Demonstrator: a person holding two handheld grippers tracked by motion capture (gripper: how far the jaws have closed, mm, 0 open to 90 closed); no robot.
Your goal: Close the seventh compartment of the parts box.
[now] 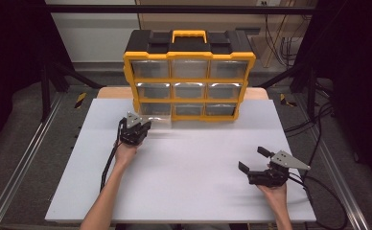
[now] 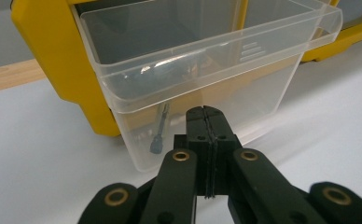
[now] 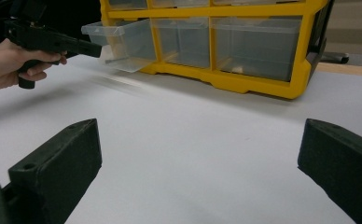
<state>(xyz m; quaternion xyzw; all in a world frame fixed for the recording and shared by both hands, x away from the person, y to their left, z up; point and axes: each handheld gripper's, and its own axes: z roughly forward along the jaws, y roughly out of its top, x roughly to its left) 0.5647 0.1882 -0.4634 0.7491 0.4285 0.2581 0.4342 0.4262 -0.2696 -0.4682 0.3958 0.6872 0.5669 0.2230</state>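
Note:
A yellow and black organizer with clear drawers stands at the back of the table. Its bottom-left drawer is pulled partway out. In the left gripper view this clear drawer holds a small dark bolt. My left gripper is shut, jaws pressed together with nothing between them, tips right at the drawer's front wall below its lip. From above, the left gripper points at that drawer. My right gripper rests open on the table at the right, nothing between its jaws.
The white table top stretches between the two hands. In the right gripper view, the organizer stands ahead, and the left gripper meets the pulled drawer. Cables trail from both grippers. Metal rails run along both sides of the table.

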